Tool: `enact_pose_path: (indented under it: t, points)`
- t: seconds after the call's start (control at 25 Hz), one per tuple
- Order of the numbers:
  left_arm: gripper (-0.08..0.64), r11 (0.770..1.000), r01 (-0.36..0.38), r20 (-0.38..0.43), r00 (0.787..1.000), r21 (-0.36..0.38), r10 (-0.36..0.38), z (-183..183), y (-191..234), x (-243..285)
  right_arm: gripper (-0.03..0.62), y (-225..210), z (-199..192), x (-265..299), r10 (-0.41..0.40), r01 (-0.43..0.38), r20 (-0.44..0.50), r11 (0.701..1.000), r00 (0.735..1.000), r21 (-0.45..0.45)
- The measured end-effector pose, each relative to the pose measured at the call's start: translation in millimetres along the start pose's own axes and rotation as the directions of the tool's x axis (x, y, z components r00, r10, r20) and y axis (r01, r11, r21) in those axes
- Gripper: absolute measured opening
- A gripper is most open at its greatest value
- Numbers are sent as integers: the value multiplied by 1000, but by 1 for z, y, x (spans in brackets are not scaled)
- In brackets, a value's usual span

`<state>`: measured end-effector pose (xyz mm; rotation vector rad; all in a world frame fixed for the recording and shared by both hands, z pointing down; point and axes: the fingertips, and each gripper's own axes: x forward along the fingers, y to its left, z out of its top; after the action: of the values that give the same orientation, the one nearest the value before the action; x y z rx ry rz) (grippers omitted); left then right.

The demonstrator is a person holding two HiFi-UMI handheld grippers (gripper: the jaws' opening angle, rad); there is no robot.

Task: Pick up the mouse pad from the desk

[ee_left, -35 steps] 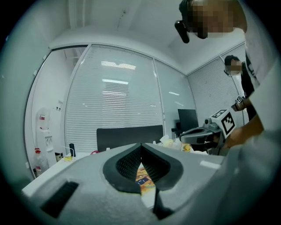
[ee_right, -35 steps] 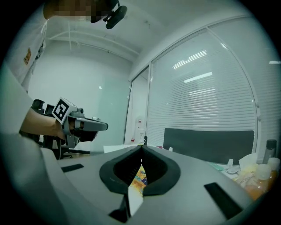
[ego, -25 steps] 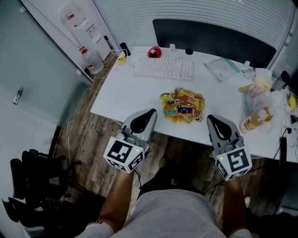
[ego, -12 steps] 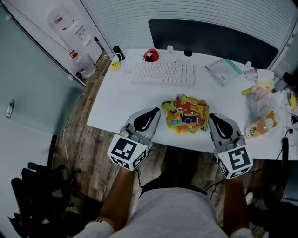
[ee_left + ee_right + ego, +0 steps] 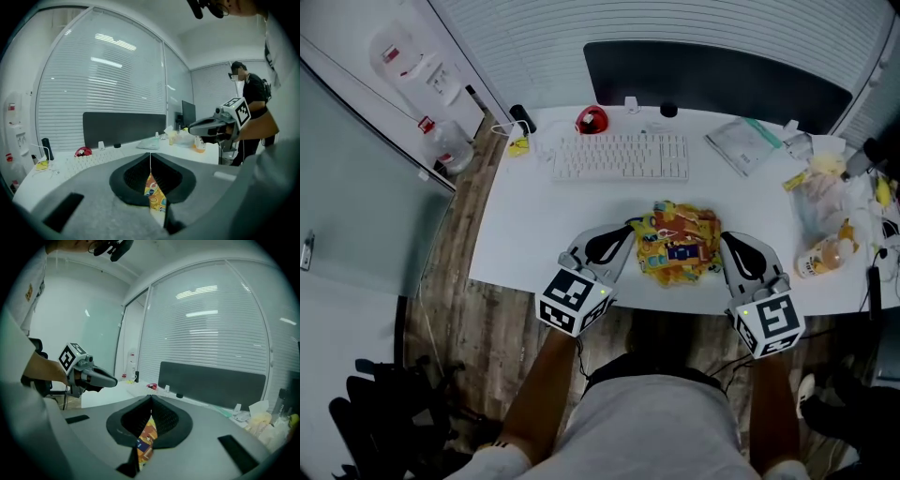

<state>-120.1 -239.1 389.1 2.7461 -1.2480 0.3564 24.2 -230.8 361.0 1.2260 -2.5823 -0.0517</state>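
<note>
White desk (image 5: pixel 525 234); left tool (image 5: pixel 620 239), right tool (image 5: pixel 734 246) closed, flanking mouse pad (image 5: pixel 677 244).

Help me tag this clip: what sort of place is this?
Probably an office: a white desk with a keyboard, a dark partition behind it, and a water dispenser nearby.

The mouse pad (image 5: pixel 677 242) was a brightly printed sheet, mostly yellow and orange, with a dark blue patch near its middle and an uneven, wavy outline. It lay flat on the white surface (image 5: pixel 534 225), close to the near edge and about midway along it. It sat between the left gripper (image 5: pixel 628 232), just beside its left edge, and the right gripper (image 5: pixel 729 240), just beside its right edge. Whether either touched it could not be told. Each gripper view showed only a narrow strip of its print, low between the closed fingers.
</note>
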Motion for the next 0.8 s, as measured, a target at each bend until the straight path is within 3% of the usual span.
enact_pose_path:
  t: [0.4,0.52,0.8]
  points:
    - [23,993,105,-127,986,-46,-110,-34,13,23,13,-4,-33,16,-77,83,-118,995,990,48]
    - [119,991,120,-154,980,-60,-128,-42,16,30,14,-7,-43,20,-101,110,-145,992,984,57]
    - [213,984,160,-261,949,-84,-176,-69,20,46,15,-11,-66,22,-97,120,-222,988,970,93]
